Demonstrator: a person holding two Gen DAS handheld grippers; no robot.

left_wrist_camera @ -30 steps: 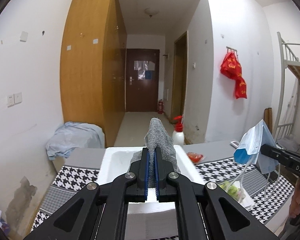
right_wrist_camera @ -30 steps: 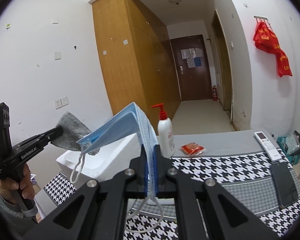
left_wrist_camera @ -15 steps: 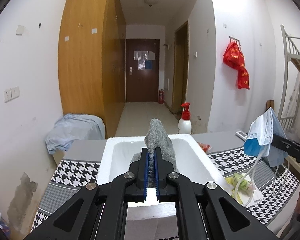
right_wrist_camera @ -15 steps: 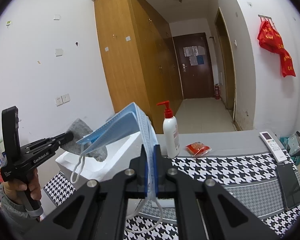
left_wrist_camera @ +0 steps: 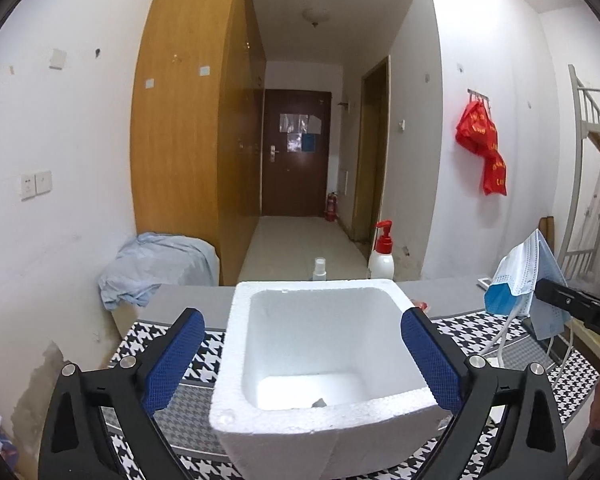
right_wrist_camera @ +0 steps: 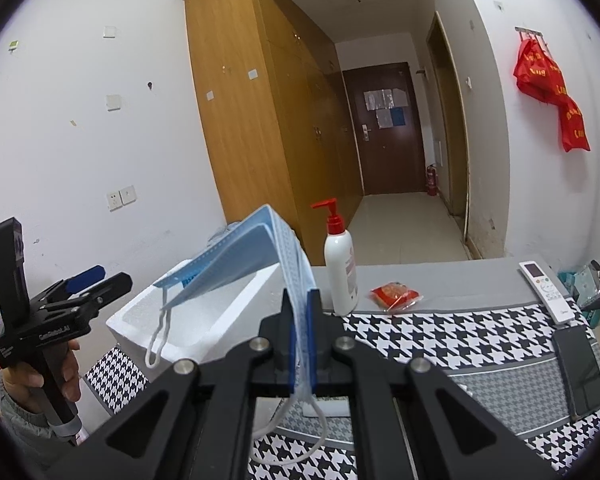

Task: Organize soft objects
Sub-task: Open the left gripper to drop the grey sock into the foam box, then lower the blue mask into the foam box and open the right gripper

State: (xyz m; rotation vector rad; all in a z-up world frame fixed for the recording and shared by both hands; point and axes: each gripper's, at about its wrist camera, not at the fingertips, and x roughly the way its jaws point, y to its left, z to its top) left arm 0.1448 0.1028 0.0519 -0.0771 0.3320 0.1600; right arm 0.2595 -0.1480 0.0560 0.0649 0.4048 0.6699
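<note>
L gripper jaws opening, empty, over foam box; R gripper clamps face masks: bring them over box centre before letting go.

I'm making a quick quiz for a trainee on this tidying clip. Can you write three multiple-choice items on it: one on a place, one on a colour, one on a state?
1. Where does the pump bottle stand?
A. inside the foam box
B. on the table behind the foam box
C. on the floor

2. What colour is the pump on that bottle?
A. red
B. green
C. yellow

3. What does the right gripper hold?
A. nothing
B. a remote control
C. a face mask

Answers:
1. B: it stands on the grey strip of the table, beyond the foam box.
2. A: the pump head is red.
3. C: the blue face mask is clamped between its pads.
</note>
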